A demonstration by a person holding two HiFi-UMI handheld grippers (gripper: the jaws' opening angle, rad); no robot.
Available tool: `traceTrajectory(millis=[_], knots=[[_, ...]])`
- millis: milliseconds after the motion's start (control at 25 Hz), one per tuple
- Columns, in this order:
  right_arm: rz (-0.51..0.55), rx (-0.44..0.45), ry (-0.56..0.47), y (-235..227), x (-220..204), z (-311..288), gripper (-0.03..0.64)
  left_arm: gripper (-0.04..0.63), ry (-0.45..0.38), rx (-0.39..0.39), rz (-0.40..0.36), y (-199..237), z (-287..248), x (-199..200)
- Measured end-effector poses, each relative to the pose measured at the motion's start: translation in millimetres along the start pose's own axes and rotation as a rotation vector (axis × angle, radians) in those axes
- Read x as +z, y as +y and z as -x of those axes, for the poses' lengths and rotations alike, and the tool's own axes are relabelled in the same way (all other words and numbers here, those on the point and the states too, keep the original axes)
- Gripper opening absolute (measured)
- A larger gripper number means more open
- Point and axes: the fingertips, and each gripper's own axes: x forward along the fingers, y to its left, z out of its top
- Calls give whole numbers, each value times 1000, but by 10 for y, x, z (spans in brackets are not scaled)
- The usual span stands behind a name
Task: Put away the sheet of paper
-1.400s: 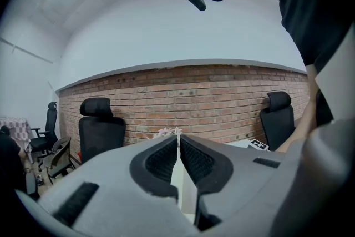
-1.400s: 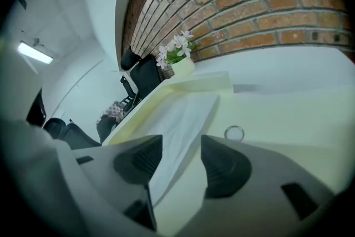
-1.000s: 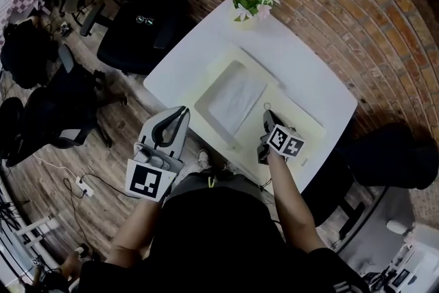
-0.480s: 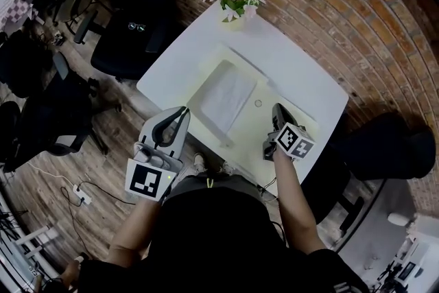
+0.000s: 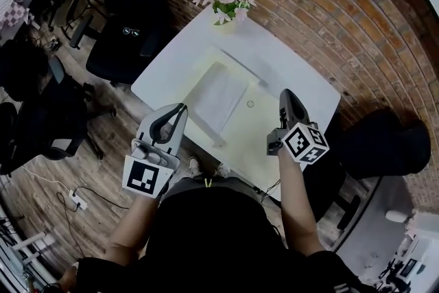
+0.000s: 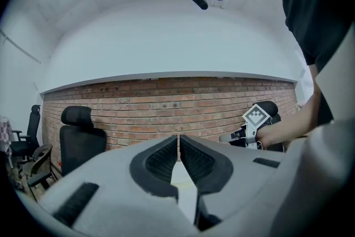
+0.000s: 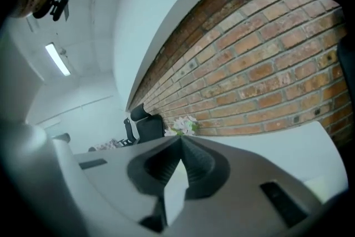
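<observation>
Cream folder (image 5: pixel 248 128) lies open on the white table (image 5: pixel 295 68), and the sheet (image 5: pixel 218 94) sits flat in the half nearer the left tool (image 5: pixel 180 110), well inside the edges; that looks like paper already laid where it belongs, with nothing yet closed over it; folder or shallow tray, I can't quite tell. Left tool hovers off the near table edge, clenched on nothing; right tool (image 5: pixel 287 94) hangs above the folder's bare side, also clenched and empty; both are clear of the sheet, probably so nothing drags it askew. Flowers (image 5: pixel 223 2) stand at the far corner, out of the working area. Now the count: one sheet, one folder, one pot of flowers, two tools, one table; black chairs (image 5: pixel 130 24) ring the table, at least three, the rest too tangled to number.
</observation>
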Motion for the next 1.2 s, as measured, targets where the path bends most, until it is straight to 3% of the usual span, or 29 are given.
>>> traceTrajectory(millis=[160, 360, 720, 1200], knots=[[19, 36, -79, 173, 375, 126, 14, 34, -12, -15, 3, -41, -64, 34], [118, 72, -173, 439, 813, 355, 14, 34, -21, -27, 0, -77, -76, 74], [217, 127, -284, 834, 1245, 735, 14, 34, -37, -26, -7, -63, -43, 139], [497, 73, -396, 1148, 1567, 1326, 14, 34, -56, -47, -20, -91, -109, 264]])
